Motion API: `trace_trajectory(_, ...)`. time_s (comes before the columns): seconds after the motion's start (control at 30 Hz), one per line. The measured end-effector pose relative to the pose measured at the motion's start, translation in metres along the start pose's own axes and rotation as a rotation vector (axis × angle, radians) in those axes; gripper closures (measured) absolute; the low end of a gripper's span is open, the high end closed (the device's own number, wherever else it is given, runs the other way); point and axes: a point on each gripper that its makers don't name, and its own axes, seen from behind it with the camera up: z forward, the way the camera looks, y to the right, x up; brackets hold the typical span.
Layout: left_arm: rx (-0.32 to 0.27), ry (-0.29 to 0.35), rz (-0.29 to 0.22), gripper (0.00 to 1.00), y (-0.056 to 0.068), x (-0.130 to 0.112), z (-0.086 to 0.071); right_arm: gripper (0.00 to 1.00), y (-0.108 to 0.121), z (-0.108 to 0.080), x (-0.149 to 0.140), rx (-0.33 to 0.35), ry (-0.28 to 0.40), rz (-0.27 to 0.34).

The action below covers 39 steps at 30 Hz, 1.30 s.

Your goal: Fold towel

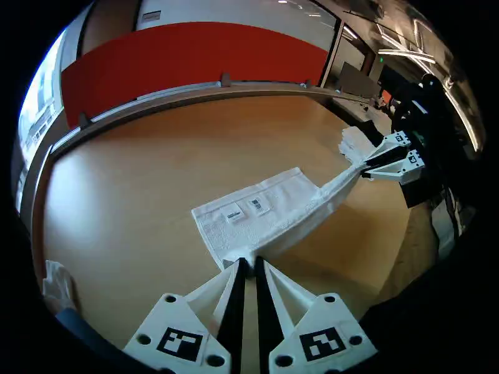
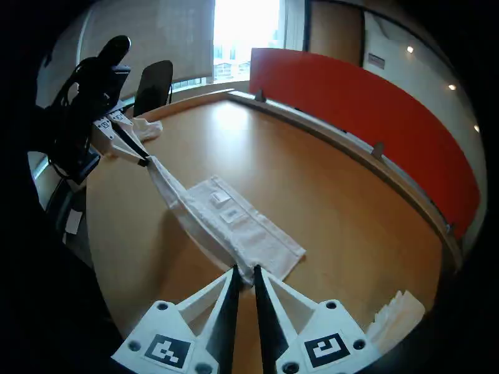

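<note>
Towel (image 1: 262,215) lies part-flat on the tabletop (image 1: 156,174), one long edge lifted between my left tongs (image 1: 249,265) and right tongs (image 2: 244,271), each pinching a corner. Right gripper view takes in a chair (image 2: 153,84); left gripper view, ceiling lights (image 1: 405,55).

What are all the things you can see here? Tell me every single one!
towel: one, white, lying on the table, one edge lifted between both tongs
labels: two, white, on the towel
table: one, light brown wood, under everything
divider: one, red, along the table's edge
spare cloths: two, white, near opposite ends of the table
chair: one, black, beyond the table
left tongs: one, white with black fingers, shut on a towel corner
right tongs: one, white with black fingers, shut on another corner
</note>
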Motion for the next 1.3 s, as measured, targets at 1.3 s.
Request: trace_trajectory(1.3,0.009,-0.061,0.022,0.88,-0.032,-0.003,0.072,0.83,0.036,0.059,-0.034,-0.015,-0.089,0.061)
